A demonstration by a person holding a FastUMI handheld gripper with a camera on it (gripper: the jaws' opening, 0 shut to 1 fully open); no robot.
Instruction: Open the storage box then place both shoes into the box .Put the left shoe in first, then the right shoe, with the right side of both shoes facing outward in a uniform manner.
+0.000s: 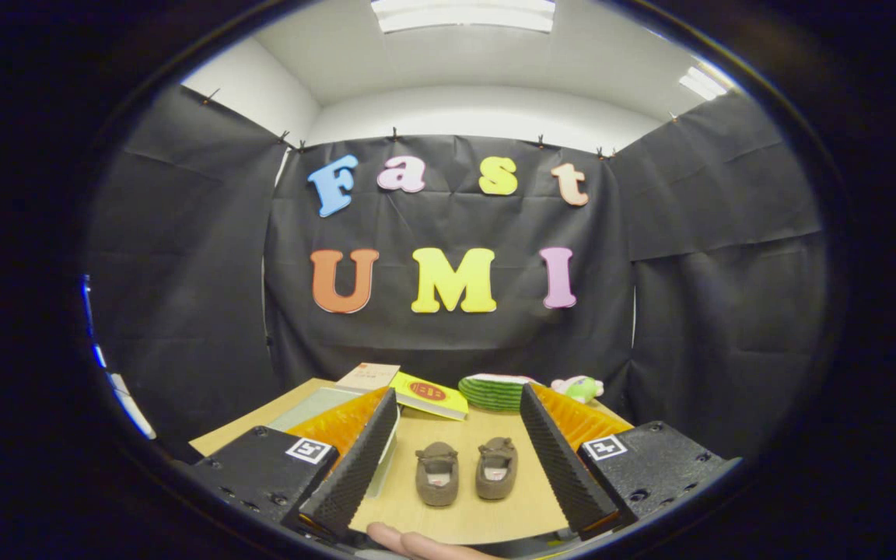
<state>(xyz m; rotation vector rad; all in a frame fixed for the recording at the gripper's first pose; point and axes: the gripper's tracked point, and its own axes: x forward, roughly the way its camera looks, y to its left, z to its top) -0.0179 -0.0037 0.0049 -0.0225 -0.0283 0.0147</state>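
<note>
Two small brown shoes stand side by side on the wooden table (463,428), toes pointing away from me: the left shoe (437,473) and the right shoe (496,467). They lie between my two fingers, a little ahead of the tips. My gripper (460,467) is open wide, with nothing held. The left finger (355,459) and right finger (561,459) stand on either side of the pair. A clear flat storage box (316,408) lies on the table beyond and partly behind the left finger; its lid looks shut.
At the far end of the table lie a pale booklet (369,376), a yellow book (428,395), a green striped watermelon-slice toy (495,391) and a small green plush toy (580,387). A person's fingertip (409,542) shows beneath the fingers.
</note>
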